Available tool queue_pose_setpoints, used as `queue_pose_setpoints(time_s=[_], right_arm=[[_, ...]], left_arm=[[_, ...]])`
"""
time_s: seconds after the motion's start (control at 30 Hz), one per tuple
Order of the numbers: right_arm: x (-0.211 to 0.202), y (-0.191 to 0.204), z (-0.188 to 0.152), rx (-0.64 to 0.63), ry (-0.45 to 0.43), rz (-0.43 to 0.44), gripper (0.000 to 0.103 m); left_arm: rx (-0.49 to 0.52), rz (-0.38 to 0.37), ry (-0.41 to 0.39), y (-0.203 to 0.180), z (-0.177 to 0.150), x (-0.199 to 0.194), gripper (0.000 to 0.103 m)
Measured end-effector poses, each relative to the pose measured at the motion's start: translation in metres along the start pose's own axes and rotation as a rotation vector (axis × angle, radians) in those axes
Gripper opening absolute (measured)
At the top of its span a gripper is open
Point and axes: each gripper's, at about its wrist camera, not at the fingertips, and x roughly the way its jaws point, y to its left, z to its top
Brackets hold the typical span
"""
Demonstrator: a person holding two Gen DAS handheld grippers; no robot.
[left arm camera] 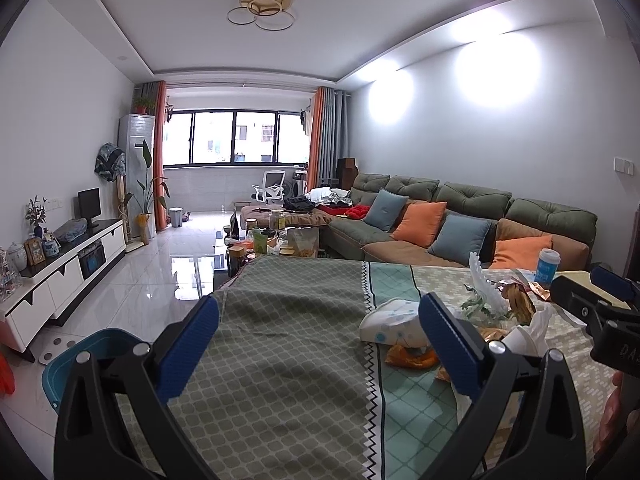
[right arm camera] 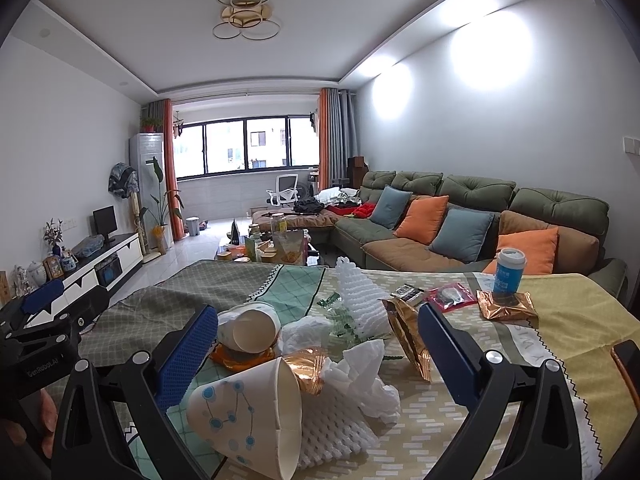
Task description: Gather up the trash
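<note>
Blue bin (left arm camera: 76,364) on floor, far left, beside table edge. Left gripper (left arm camera: 320,344) over bare tablecloth (left arm camera: 280,360), jaws apart, empty. Trash heap right of it: paper cup (right arm camera: 244,412) on its side, crumpled tissue (right arm camera: 360,372), foam net (right arm camera: 360,292), gold wrappers (right arm camera: 408,332). Right gripper (right arm camera: 316,356) above heap, jaws apart, empty.

Risks:
- cup likely rolls or crushes under pinch
- tissue, net may snag together, drag neighbours off
- long carry to bin, light scraps could drop
- upright blue bottle (right arm camera: 508,272) at far right could be knocked over

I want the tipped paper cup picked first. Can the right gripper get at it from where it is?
Probably yes. The right gripper is open, and the paper cup lies on its side just ahead between the fingers, nothing on top; only crumpled tissue touches its rim.
</note>
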Motion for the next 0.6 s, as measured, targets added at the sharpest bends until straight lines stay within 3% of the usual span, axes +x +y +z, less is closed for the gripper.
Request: queue_pose_setpoints(time_s=[0.3,0.43,0.6], right_arm=[[0.002,-0.003,-0.008,0.014,0.016,-0.004,0.099],[0.006,-0.006,-0.014,0.028,0.031,-0.009,0.099],[0.01,-0.015,-0.015,0.05,0.052,-0.015,0.099]], left_arm=[[0.017,-0.067,0.053,-0.006,-0.007,0.009,0.1],[0.035,-0.164,0.101,-0.013,-0.014,0.013,0.1],[0.054,-0.347,0.214,-0.028,-0.027,0.024,0.099]])
